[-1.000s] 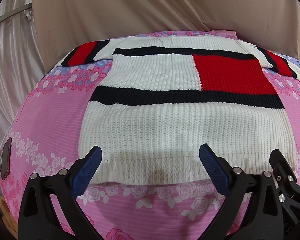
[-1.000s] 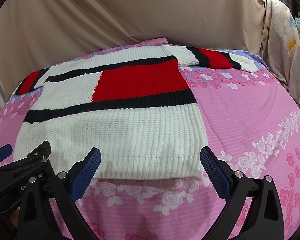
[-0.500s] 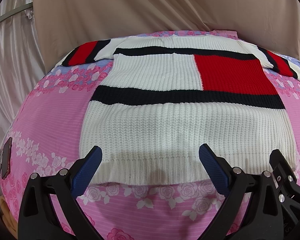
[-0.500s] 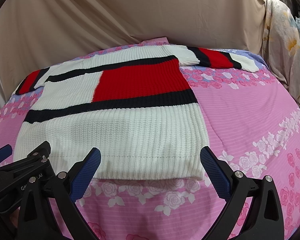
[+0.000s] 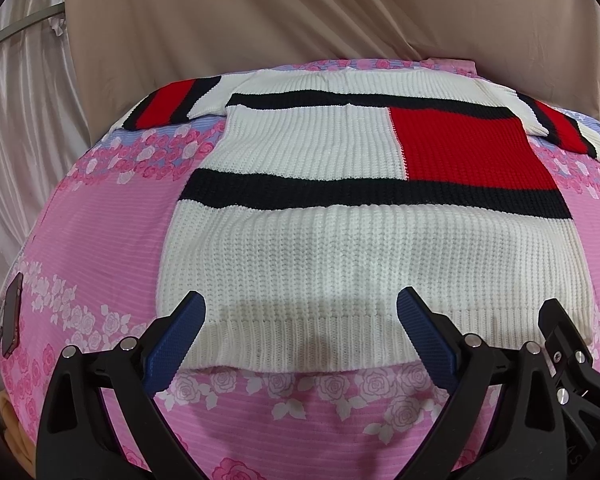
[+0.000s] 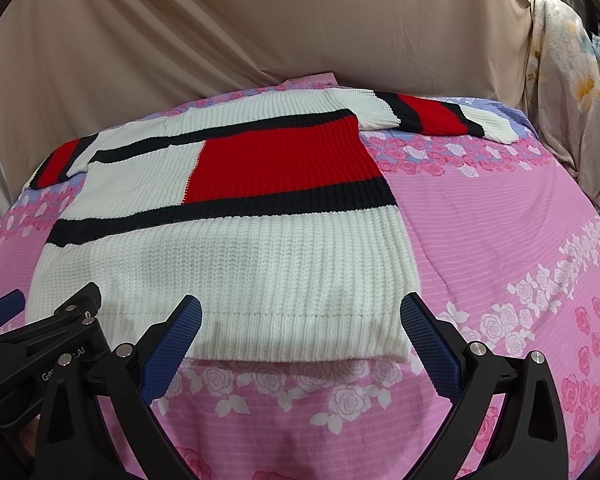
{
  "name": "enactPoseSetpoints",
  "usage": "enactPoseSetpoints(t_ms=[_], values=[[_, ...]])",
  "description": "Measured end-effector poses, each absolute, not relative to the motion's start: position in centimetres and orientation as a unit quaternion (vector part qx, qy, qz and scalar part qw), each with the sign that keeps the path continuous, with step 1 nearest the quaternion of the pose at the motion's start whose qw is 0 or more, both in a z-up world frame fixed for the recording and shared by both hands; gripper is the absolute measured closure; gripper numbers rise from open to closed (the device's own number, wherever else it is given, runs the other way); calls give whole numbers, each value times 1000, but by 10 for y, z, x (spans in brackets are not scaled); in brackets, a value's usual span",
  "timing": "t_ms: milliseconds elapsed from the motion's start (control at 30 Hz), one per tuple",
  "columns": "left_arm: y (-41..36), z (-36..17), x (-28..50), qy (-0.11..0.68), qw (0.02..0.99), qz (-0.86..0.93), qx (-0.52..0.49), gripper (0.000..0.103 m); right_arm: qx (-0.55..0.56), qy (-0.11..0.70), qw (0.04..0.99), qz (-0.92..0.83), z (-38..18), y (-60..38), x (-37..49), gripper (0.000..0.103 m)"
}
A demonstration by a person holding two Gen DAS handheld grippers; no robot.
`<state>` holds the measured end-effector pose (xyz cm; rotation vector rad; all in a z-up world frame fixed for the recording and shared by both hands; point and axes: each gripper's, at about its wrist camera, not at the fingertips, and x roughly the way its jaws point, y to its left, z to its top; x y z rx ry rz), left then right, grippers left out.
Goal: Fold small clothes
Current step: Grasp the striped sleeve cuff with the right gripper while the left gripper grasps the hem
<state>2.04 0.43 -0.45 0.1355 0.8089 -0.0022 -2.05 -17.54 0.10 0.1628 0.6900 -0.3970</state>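
Observation:
A white knit sweater (image 5: pixel 340 248) with black stripes and a red block lies flat on the pink floral bed (image 5: pixel 100 232), sleeves spread out at the far end. It also shows in the right wrist view (image 6: pixel 240 264). My left gripper (image 5: pixel 300 320) is open and empty, just above the sweater's near hem on its left half. My right gripper (image 6: pixel 300 316) is open and empty over the hem's right half. Each gripper shows at the edge of the other's view.
A beige curtain (image 5: pixel 300 20) hangs behind the bed. A dark phone-like object (image 5: pixel 12 316) lies at the bed's left edge. A floral cloth (image 6: pixel 568 92) hangs at the far right. The bedsheet (image 6: pixel 500 240) stretches right of the sweater.
Both grippers have stayed almost still, open above the hem; the view has shifted only very slightly.

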Motion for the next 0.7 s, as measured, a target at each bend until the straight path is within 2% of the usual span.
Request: enactPoseSetpoints(t_ms=[400,533,700], values=[[11,-4,45,409,912,-27,30,5,94,337,922,-164,6,-206,0,5],[24,1,60,400,916,-18,23,5,145,331,917,-168,19,-275,20,5],[41,1,84,393,920,-4,17,5,216,315,894,-232,24,-424,52,5]])
